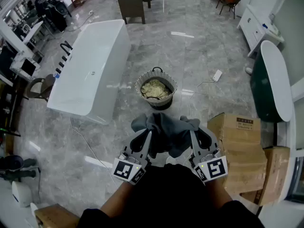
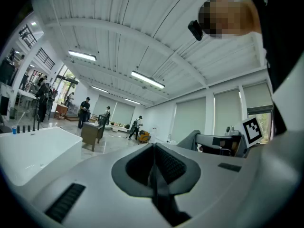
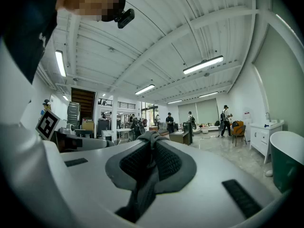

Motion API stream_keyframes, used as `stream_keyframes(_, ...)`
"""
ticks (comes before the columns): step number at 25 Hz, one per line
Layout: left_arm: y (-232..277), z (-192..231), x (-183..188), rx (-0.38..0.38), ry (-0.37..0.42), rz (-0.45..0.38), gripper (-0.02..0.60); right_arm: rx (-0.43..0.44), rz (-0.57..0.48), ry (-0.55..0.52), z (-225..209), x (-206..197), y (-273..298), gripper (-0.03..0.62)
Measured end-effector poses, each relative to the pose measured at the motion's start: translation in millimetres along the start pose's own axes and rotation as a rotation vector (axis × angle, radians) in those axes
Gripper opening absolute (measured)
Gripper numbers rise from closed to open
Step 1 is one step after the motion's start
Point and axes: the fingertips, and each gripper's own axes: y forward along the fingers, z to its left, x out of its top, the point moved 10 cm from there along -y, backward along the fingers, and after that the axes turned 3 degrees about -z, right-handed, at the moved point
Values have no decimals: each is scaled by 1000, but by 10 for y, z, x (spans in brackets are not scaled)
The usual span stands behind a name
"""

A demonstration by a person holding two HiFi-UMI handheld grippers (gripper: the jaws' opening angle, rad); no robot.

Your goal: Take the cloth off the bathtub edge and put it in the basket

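Held level, side by side, near basket (image 1: 139,86): left gripper (image 1: 144,139) and right gripper (image 1: 197,137), jaws pinching cloth (image 1: 167,129); open floor (image 1: 109,141) left of basket rim.

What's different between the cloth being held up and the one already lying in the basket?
The held cloth is dark grey; the basket cloth is pale yellowish. The held cloth hangs in the air, pinched at its ends by the left gripper and the right gripper; the basket cloth lies crumpled inside the basket, touched by neither. Both are soft fabric, bunched up rather than folded.
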Motion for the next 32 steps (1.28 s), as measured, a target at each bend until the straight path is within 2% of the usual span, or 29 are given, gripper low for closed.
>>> stream_keyframes(3,-8,-61,-19,33,-6,-24,25,40,-5,-3,-6,-18,-30,46)
stream_keyframes(8,-157,-71,-65,90,42,-63,25,135,-36,13,50,-24,-80,46)
stream_keyframes(13,-146,-212,-54,120,63,-89,26,203,-28,-31,-46,-53,-48,46)
stream_keyframes(17,-68,-161,-109,135,33,-70,26,191,8,-52,-125,-75,67,46)
stream_keyframes(21,113,-95,-138,130,28,-45,25,164,-22,-70,-269,-68,210,46)
stream_keyframes(26,516,32,-212,91,33,-18,26,111,-39,-63,-553,-96,383,46)
stream_keyframes(29,830,95,-226,75,34,-8,26,86,-4,-44,-798,-102,511,46)
stream_keyframes(32,1138,214,-222,64,32,-9,25,97,31,-36,-1035,-108,703,46)
